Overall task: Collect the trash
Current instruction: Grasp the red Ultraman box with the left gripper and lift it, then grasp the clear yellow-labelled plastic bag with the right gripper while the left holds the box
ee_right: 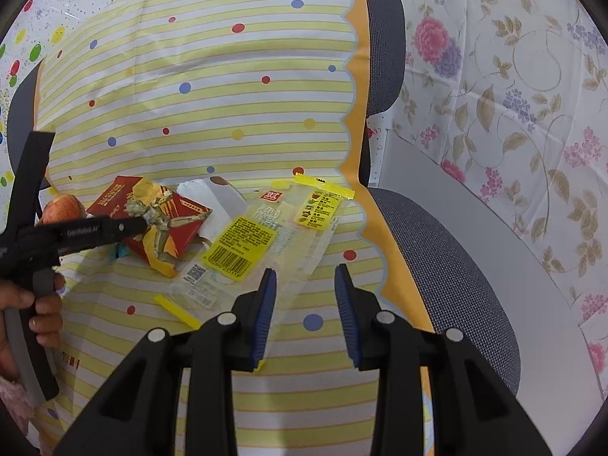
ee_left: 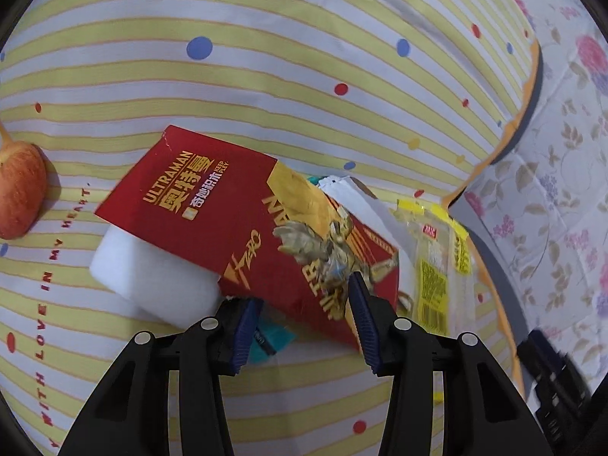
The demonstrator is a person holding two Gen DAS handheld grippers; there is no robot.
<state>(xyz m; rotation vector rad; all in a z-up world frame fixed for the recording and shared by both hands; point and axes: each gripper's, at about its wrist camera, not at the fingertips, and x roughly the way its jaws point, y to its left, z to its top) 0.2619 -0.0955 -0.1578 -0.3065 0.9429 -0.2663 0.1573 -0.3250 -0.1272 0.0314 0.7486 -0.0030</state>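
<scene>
Left gripper (ee_left: 304, 313) straddling the near edge of the red carton (ee_left: 235, 228), jaws parted, pads not visibly pressing. Right gripper (ee_right: 306, 304) unclenched above the clear wrapper (ee_right: 262, 243), nothing pinched. Striped, dotted tablecloth (ee_right: 228, 87) beneath; grey chair (ee_right: 448, 258) beside. Apple (ee_left: 19, 190) and white foam block (ee_left: 152, 277) near the carton.

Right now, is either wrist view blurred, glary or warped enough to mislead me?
Left wrist: strong fisheye bending of the tablecloth stripes, red Ultraman packet slightly motion-blurred, its text readable. Right wrist: sharper, clear wrapper shows mild sheen; edges warped.
</scene>
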